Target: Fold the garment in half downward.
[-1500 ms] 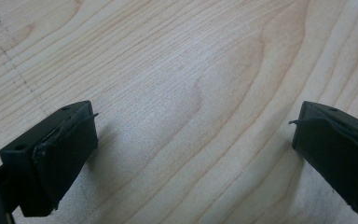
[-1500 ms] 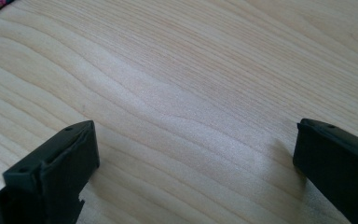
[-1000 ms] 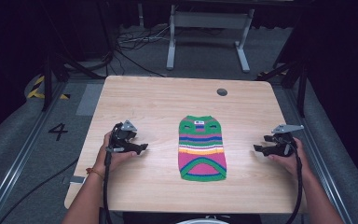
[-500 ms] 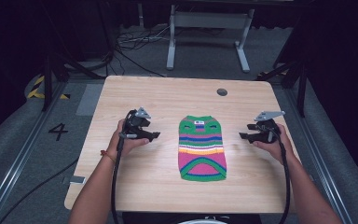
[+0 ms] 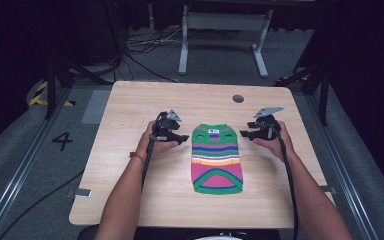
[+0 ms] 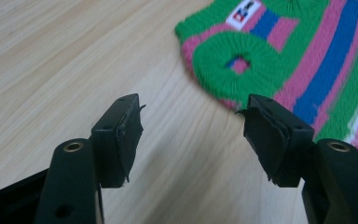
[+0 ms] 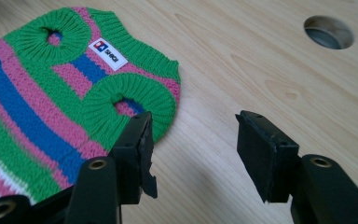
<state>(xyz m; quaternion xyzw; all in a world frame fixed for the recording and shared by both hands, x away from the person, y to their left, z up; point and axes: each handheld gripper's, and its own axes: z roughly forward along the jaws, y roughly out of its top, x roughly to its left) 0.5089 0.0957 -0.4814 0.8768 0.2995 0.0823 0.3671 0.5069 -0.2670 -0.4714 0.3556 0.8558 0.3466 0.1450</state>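
1. High view: a striped knitted sweater (image 5: pixel 217 158) lies flat at the centre of the wooden table (image 5: pixel 130 105). The left gripper (image 5: pixel 180 139) sits just beside its upper left corner, the right gripper (image 5: pixel 245 134) just beside its upper right. Grey floor, cables and a metal stand (image 5: pixel 222 37) lie beyond; jaw spacing is hard to judge here.
2. Left gripper view: jaws wide apart, holding nothing, over bare wood near a green armhole (image 6: pixel 235 65).
3. Right gripper view: jaws likewise spread and empty; a white label (image 7: pixel 108 53) and a round table hole (image 7: pixel 328 31) show.

Black grippers, bare forearms.
Left gripper (image 5: pixel 182 138) and right gripper (image 5: pixel 245 134): black jaws, brass screws, grey three-cornered plates, black cables; orange band (image 5: pixel 137 156) on left wrist.
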